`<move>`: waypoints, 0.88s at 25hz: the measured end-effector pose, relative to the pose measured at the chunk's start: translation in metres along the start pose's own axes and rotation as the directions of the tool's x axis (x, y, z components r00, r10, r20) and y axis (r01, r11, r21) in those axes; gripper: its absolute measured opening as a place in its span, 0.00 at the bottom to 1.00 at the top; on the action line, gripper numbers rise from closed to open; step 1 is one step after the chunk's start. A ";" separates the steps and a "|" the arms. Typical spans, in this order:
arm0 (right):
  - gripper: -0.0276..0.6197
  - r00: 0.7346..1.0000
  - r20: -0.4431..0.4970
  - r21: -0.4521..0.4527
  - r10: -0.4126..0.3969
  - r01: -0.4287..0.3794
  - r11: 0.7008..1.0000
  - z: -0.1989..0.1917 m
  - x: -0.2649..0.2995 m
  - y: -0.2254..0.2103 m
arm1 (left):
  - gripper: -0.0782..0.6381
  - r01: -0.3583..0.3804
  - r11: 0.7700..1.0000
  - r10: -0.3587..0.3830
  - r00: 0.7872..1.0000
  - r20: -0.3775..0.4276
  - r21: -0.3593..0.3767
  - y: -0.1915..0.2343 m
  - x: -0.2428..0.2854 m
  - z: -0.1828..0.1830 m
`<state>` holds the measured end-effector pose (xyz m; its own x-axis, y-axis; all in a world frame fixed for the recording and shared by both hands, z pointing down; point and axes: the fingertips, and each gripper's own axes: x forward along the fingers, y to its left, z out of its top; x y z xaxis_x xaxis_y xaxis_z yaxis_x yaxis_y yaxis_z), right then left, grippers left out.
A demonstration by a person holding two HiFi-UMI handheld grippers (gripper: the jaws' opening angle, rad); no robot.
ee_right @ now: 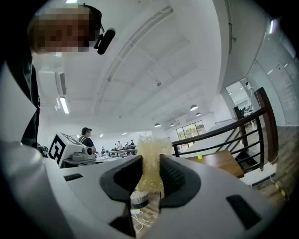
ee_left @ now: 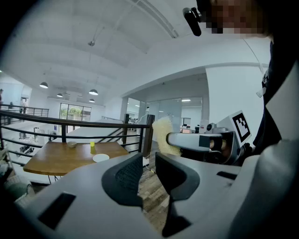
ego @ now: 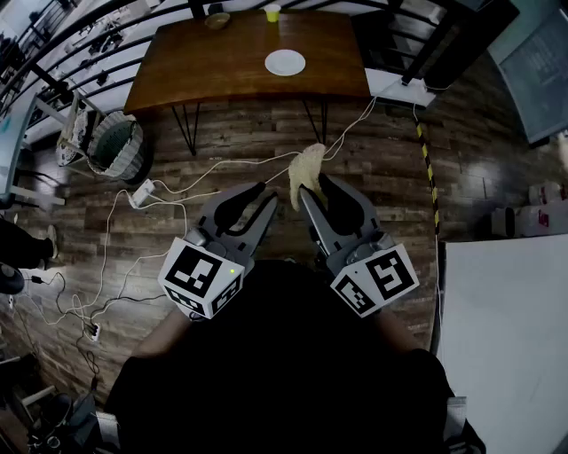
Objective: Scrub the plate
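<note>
The white plate (ego: 285, 62) lies empty on a brown wooden table (ego: 204, 66) far ahead, well out of reach of both grippers; in the left gripper view the plate (ee_left: 100, 158) is small and distant. My right gripper (ego: 309, 188) is shut on a pale yellow scrubbing sponge (ego: 306, 167), which sticks up past its fingertips. The same sponge (ee_right: 150, 161) fills the gap between the right gripper's (ee_right: 151, 172) jaws. My left gripper (ego: 264, 199) hangs beside it with jaws nearly together, only a narrow slit and nothing between them (ee_left: 149, 165). Both are held over the floor.
A yellow cup (ego: 272, 12) and a small bowl (ego: 216, 19) stand at the table's far edge. A woven basket (ego: 115, 146) sits left of the table. White cables (ego: 177, 184) trail over the wooden floor. A white surface (ego: 501, 328) lies at the right; black railings (ee_left: 70, 122) run behind.
</note>
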<state>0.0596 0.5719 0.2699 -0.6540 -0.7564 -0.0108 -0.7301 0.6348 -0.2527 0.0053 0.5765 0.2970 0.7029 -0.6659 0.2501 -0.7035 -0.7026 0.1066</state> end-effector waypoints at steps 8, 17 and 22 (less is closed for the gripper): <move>0.24 1.000 -0.010 0.004 -0.002 0.002 1.000 -0.003 0.000 -0.004 | 0.24 0.002 1.000 -0.002 1.000 -0.004 -0.014 0.001 0.004 -0.003; 0.24 0.999 -0.035 0.123 -0.041 0.045 0.991 -0.015 0.005 -0.023 | 0.24 0.002 1.000 -0.003 0.999 -0.046 -0.014 0.004 0.008 -0.005; 0.24 0.996 -0.079 0.184 -0.035 0.049 0.982 -0.028 0.022 -0.030 | 0.24 -0.019 0.998 0.015 0.998 -0.066 -0.060 0.023 0.010 -0.010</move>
<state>0.0619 0.5407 0.3040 -0.6420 -0.7631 0.0745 -0.7121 0.5573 -0.4270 -0.0049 0.5565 0.3111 0.6839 -0.6580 0.3151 -0.7216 -0.6736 0.1595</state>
